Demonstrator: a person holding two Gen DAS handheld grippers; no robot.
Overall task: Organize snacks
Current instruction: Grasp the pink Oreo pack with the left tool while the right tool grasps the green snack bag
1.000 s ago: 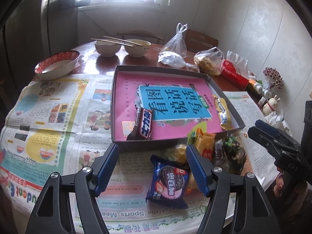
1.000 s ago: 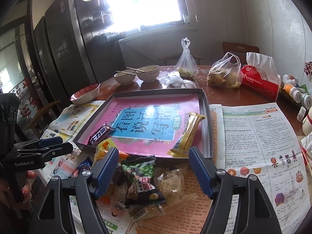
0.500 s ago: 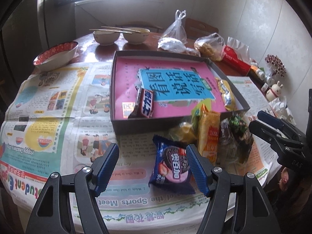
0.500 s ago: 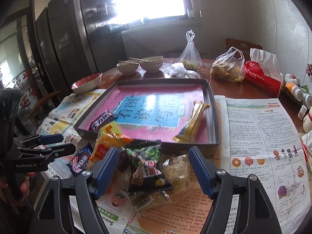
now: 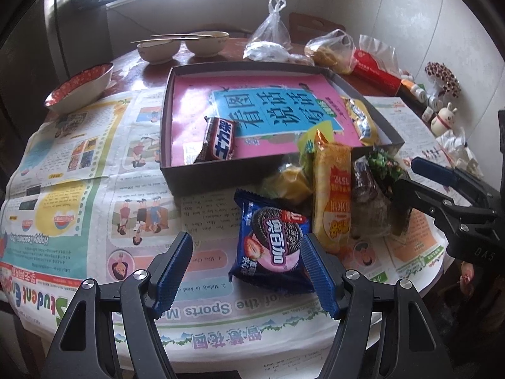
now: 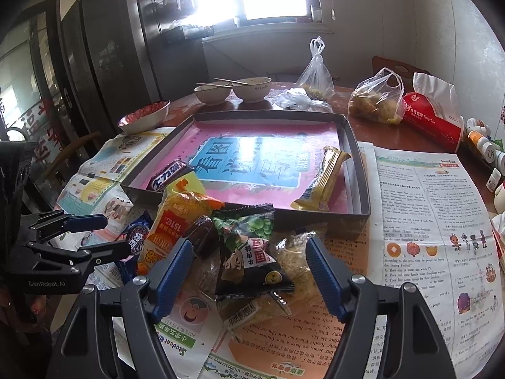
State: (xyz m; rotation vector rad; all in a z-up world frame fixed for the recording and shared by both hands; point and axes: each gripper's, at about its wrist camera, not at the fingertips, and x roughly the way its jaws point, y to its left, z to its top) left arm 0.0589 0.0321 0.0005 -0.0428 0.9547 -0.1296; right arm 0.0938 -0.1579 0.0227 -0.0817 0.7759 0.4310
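Newspaper covers the near part of the round table, and on it sits a shallow dark tray lined with a pink sheet bearing a blue panel of Chinese characters. Two snacks lie inside the tray: a dark chocolate bar near its front left corner, and a gold-wrapped bar along its right wall. The rest lie loose on the paper just in front of the tray's front wall, overlapping one another: a blue cookie packet, an orange and yellow packet, a dark green-pea packet and some clear-wrapped pieces beneath them. The left gripper hangs low over the paper with its blue-padded jaws wide apart; the cookie packet lies just ahead of them, toward the right-hand finger, and nothing is clamped. The right gripper is likewise wide open, its jaws either side of the green-pea packet's near end, with no pad pressing on it that I can see. At the table's far side stand two pale bowls with chopsticks across them, a red-patterned bowl, knotted plastic bags and a red tissue pack.
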